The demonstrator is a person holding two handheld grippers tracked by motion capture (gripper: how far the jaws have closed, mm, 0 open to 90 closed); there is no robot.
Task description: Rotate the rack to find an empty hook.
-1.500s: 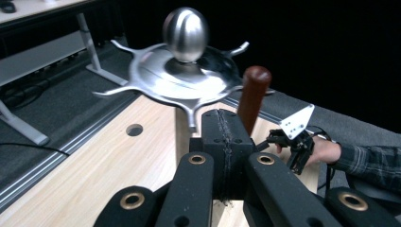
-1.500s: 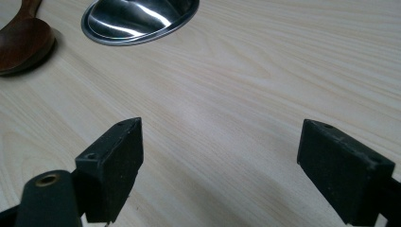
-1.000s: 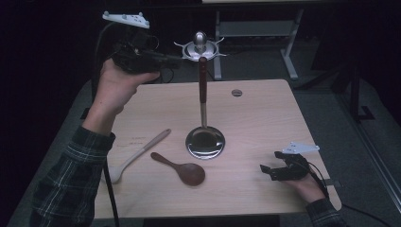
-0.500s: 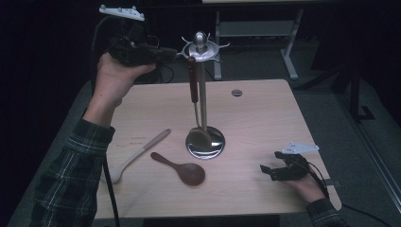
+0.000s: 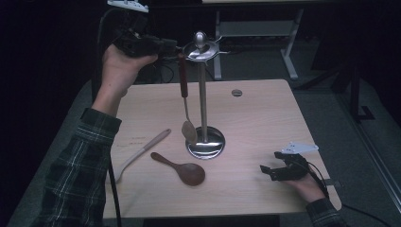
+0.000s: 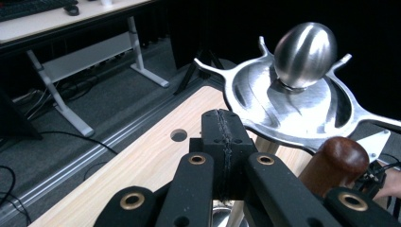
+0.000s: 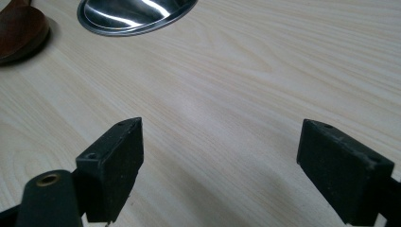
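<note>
A steel utensil stand [image 5: 203, 94] rises from a round base on the wooden table [image 5: 265, 123]; its knob and spoked top ring [image 6: 302, 94] are close in the left gripper view. A metal spoon with a dark brown handle [image 5: 182, 78] hangs slightly tilted just left of the pole. Its handle top [image 6: 335, 163] sits under the ring, beside my left gripper [image 5: 172, 46]. That gripper [image 6: 222, 137] is held high with its pads pressed together and nothing visible between them; what bears the spoon I cannot make out. My right gripper [image 5: 265, 171] rests open on the table, its jaws [image 7: 220, 165] wide apart over bare wood.
A dark wooden spoon [image 5: 187, 172] lies in front of the stand's base [image 7: 137, 12]. A pale-handled spoon [image 5: 142, 151] lies to its left. A cable hole [image 5: 237, 92] sits near the table's far edge. Desk legs stand on the floor beyond.
My left gripper has drawn back to the left, and the hanging brown-handled spoon has shifted left with it, from in front of the pole to beside it. The right hand has stayed put.
</note>
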